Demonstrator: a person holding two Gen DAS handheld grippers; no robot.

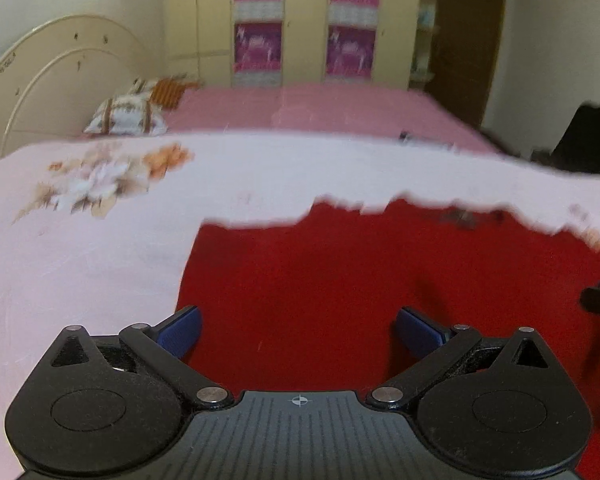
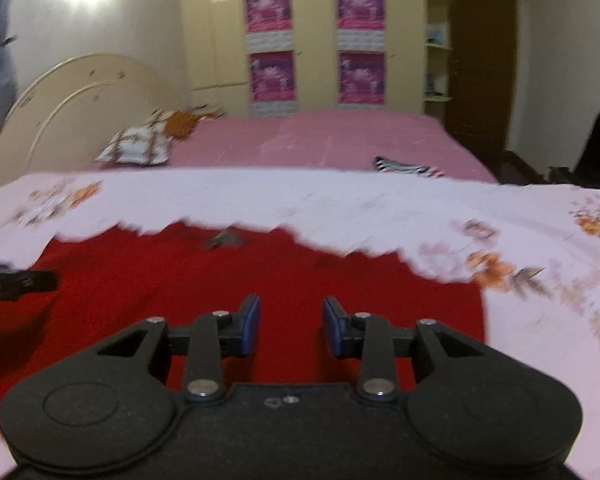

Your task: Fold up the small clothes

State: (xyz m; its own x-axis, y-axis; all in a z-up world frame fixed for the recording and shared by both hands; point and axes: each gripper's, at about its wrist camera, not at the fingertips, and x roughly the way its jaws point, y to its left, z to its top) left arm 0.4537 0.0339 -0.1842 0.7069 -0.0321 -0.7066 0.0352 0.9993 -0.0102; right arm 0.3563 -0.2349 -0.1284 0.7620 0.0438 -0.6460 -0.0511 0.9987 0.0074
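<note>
A red garment (image 1: 340, 280) is spread flat on a pale pink floral sheet (image 1: 80, 240), and its ragged far edge is seen against the sheet in both views. In the right wrist view the same red garment (image 2: 260, 272) is laid from the near centre out to the left, with the floral sheet (image 2: 540, 320) exposed to its right and beyond it. A small dark mark (image 2: 224, 239) is seen near the garment's far edge, though it is too blurred to be identified.

The left gripper (image 1: 298, 330) is held over the near left part of the garment, its jaws spread wide with nothing between them; the blue pads (image 1: 180, 330) are seen above the cloth, and contact cannot be judged. The right gripper (image 2: 291, 326) is held over the near part of the garment, its jaws parted by a narrower gap and nothing pinched. A dark part of the other tool is glimpsed at the right edge of the left wrist view and at the left edge of the right wrist view.

Farther off, a bed with a pink cover (image 2: 320, 140) is seen, with patterned pillows (image 2: 136, 146) at its left by a cream headboard (image 2: 72, 96). A striped item (image 2: 404, 168) is laid on the bed's near right. A wardrobe with magenta panels (image 2: 316, 40) is set against the far wall
</note>
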